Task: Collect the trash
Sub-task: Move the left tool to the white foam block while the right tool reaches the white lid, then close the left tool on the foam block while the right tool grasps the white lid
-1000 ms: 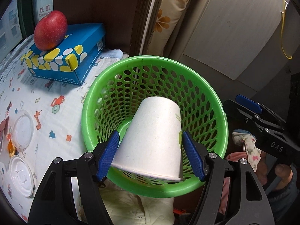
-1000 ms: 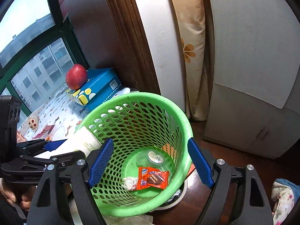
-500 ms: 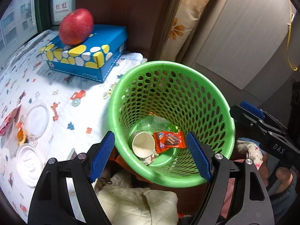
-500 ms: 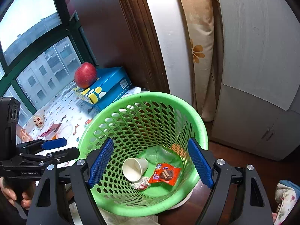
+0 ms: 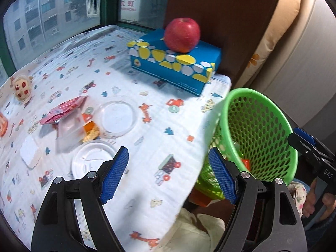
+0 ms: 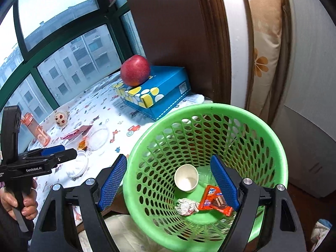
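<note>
A green mesh basket [image 6: 241,113] stands beside the table; it also shows at the right of the left wrist view [image 5: 271,107]. In it lie a white paper cup [image 6: 186,178], an orange snack wrapper [image 6: 212,197] and a crumpled wrapper [image 6: 187,205]. My right gripper [image 6: 168,180] is open above the basket. My left gripper [image 5: 168,174] is open and empty over the table's near edge. On the table lie a clear lid [image 5: 118,116], a white lid [image 5: 88,161], a pink wrapper [image 5: 63,110] and a clear packet [image 5: 70,130].
A red apple [image 5: 181,34] sits on a blue tissue box [image 5: 176,63] at the back of the table. A small doll [image 5: 21,87] and an orange bottle [image 6: 37,130] stand at the left. The patterned cloth [image 5: 147,138] covers the table.
My left gripper let go of the paper cup, which fell into the basket. It then swung left from over the basket to over the table. The right gripper stayed above the basket.
</note>
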### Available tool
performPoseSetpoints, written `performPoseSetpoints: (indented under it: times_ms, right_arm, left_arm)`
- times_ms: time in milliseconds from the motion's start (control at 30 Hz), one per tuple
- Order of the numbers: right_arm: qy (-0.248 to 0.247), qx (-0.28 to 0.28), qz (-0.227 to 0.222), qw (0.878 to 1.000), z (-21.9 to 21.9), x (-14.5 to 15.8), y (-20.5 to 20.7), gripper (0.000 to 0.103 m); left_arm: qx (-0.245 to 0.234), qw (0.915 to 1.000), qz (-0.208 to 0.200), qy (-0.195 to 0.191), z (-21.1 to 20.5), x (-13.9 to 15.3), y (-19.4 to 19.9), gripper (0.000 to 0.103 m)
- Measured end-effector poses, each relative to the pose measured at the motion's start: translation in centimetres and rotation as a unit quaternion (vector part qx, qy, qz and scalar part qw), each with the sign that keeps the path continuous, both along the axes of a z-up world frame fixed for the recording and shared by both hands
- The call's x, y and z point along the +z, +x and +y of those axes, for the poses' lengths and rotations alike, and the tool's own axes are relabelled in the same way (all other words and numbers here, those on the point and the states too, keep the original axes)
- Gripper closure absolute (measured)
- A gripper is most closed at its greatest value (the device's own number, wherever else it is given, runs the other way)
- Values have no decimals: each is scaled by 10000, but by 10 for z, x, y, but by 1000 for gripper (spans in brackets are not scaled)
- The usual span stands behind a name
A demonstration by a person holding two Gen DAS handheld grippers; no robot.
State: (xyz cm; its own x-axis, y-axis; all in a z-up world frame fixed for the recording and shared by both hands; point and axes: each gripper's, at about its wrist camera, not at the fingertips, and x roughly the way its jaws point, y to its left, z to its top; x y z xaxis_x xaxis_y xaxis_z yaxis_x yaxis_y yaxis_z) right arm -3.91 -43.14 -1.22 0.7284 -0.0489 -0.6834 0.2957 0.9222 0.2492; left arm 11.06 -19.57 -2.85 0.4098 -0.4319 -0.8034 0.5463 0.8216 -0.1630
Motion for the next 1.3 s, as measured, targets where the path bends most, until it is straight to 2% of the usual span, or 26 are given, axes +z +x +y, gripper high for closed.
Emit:
performPoseSetpoints:
  times_ms: [300,467,667,1000,1300]
  right_arm:
    - [5,607,58,9981,49,-1,39,24]
    - [-23,937,98,9955,79,-2,58,24]
    - [-86,1253,198,9919,111,-7,80,21]
    - [-138,1656,438,9851,155,-19,109,21]
    - [-121,1919,623,9794,183,-33,131,21]
  left_arm:
    - [840,9959,-115,316,83,-7,45,25]
    - [1118,9922,-165,524,127,-16,68,17]
    - [1376,9867,-56,865,175,-38,98,16]
    - [1099,9885,103,1038,210,-67,129,12]
    - [463,9926,95,1115,217,-79,145,11]
